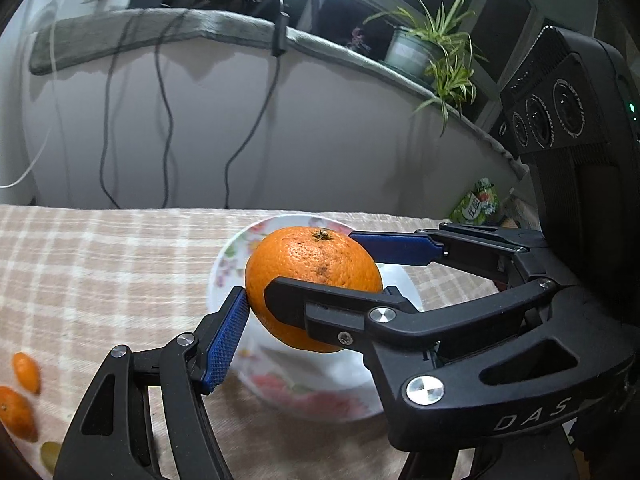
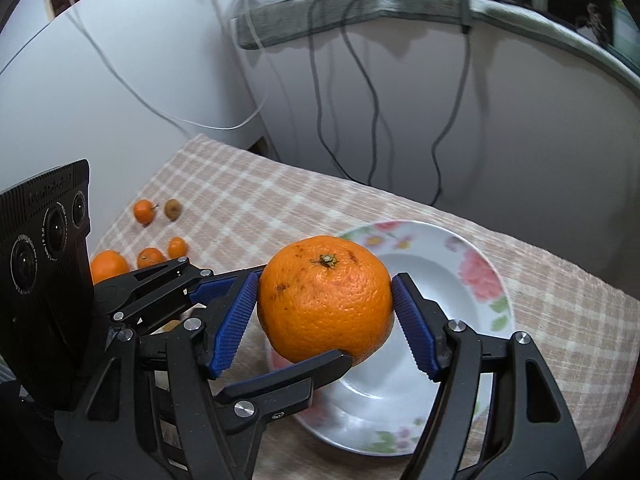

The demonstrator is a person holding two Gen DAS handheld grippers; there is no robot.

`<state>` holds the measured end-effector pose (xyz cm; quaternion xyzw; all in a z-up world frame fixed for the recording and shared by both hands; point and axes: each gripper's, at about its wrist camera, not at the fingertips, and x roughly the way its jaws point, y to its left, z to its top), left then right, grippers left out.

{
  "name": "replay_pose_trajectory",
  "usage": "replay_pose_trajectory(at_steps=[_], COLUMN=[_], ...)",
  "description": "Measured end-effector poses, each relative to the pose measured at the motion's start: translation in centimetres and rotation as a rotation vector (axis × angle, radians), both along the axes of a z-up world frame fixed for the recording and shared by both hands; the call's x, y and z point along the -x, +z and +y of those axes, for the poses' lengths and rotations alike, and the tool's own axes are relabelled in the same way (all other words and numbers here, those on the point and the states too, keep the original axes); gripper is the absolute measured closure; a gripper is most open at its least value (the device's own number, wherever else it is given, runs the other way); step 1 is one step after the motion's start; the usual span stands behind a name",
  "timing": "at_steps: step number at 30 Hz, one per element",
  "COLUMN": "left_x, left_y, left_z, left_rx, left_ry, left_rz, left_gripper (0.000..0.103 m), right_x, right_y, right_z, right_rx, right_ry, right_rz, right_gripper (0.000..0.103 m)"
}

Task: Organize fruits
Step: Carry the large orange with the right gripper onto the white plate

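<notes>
A large orange [image 1: 314, 286] [image 2: 325, 300] is held in the air above a white floral plate [image 1: 280, 384] [image 2: 476, 272]. Both grippers grip it at once. In the right wrist view my right gripper [image 2: 325, 312] presses its blue pads on the orange's left and right sides, while the left gripper's fingers [image 2: 288, 372] reach in from the left, crossing in front and behind. In the left wrist view only my left gripper's left pad [image 1: 226, 340] shows, against the orange; the right gripper [image 1: 360, 276] comes in from the right.
The table has a beige checked cloth [image 2: 248, 204]. Several small oranges [image 2: 149, 256] and a brownish fruit [image 2: 173, 208] lie at its left end; two also show in the left wrist view [image 1: 18, 396]. Cables hang down the wall behind. A potted plant [image 1: 424, 48] stands on the ledge.
</notes>
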<state>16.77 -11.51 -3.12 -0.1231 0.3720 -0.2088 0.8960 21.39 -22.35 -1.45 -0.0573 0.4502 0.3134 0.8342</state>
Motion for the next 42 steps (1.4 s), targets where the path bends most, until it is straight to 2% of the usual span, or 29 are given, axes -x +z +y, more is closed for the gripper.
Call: replay_pose_trajectory(at_steps=[11,19,28,34,35,37,42], left_x=[-3.2,-3.4,-3.7,-3.0,-2.8,-2.4,-1.4], left_y=[-1.4,-2.2,-2.3,-1.9,-1.8,-1.6,-0.7], left_z=[-2.7,-3.1,-3.3,-3.4,-3.2,-2.8,-2.0], left_rx=[-0.019,-0.042,-0.049,-0.088,-0.085,-0.081,-0.079], left_ry=[-0.039,-0.048,-0.053,-0.043,-0.041,-0.035,-0.027], left_rz=[0.041,0.058,0.062,0.046,0.045,0.037,0.016], left_gripper=[0.035,0.035,0.035,0.034,0.034,0.034,0.034], right_x=[-2.3,-2.7,-2.7,-2.3,-2.2,-1.9,-1.1], right_y=[-2.1,-3.2,-3.2,-2.8,-2.7,-2.3,-1.2], right_z=[-2.8,-3.3,-3.2,-2.7,-2.7,-2.9,-3.5], right_rx=[0.0,-0.007,-0.002,0.03,0.035,0.038,0.028], right_ry=[-0.069,-0.08,-0.081,-0.085,-0.089,-0.098,-0.116], right_rz=[0.011,0.025,0.028,0.006,-0.006,-0.025,-0.046], right_gripper=[0.031,0.031,0.03,0.03,0.029,0.021,0.02])
